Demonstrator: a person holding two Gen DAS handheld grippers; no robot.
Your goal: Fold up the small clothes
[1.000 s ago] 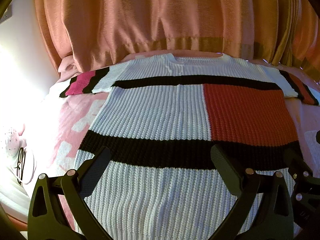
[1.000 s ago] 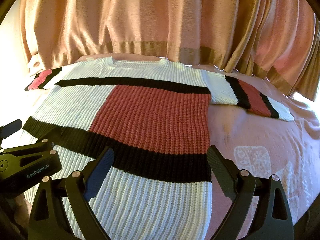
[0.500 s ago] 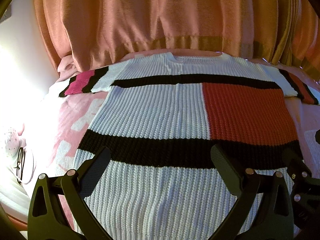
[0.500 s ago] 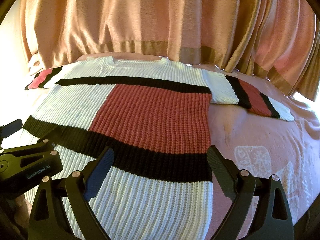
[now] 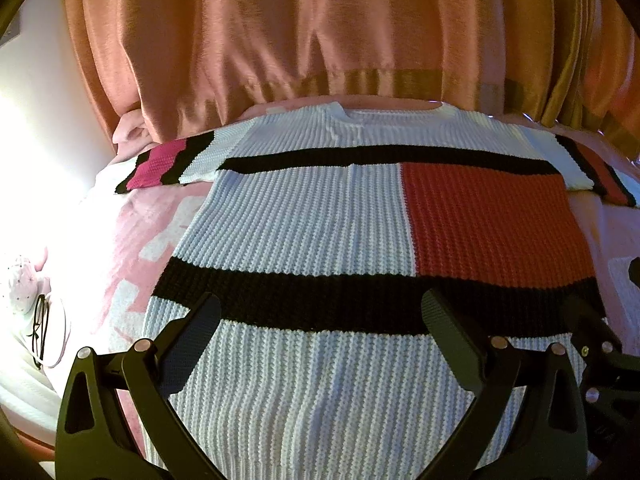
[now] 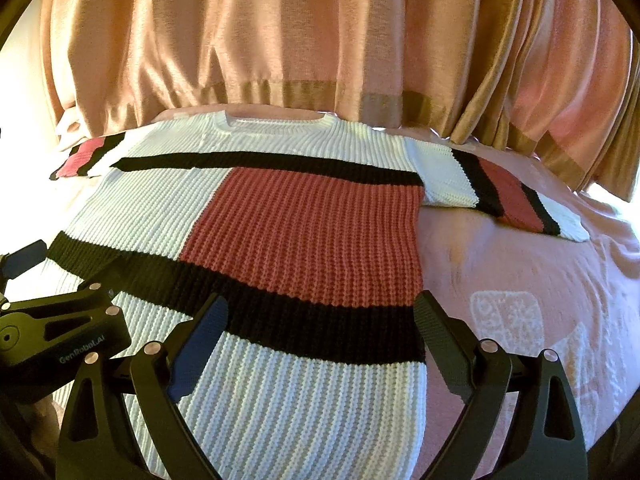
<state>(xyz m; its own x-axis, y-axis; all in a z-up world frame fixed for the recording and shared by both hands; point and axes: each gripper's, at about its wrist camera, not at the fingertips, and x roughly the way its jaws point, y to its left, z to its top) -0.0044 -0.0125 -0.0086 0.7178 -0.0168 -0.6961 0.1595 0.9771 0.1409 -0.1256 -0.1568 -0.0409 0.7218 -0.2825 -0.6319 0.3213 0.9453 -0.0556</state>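
Note:
A knit sweater (image 5: 312, 224) lies flat on the bed, white with black bands and a red block, sleeves spread to both sides, collar at the far end. It also shows in the right wrist view (image 6: 304, 224). My left gripper (image 5: 320, 316) is open and empty, hovering over the sweater's lower left part near the hem. My right gripper (image 6: 320, 320) is open and empty over the lower right part, its right finger past the sweater's side edge. The left gripper's body (image 6: 60, 332) shows at the left of the right wrist view.
A pink patterned bedspread (image 6: 520, 300) covers the bed. Orange curtains (image 5: 320, 32) hang right behind the collar end. A white pillow or soft item with glasses (image 5: 40, 328) lies at the bed's left edge.
Both grippers have drawn back very slightly toward the hem; the sweater has not moved and both stay open.

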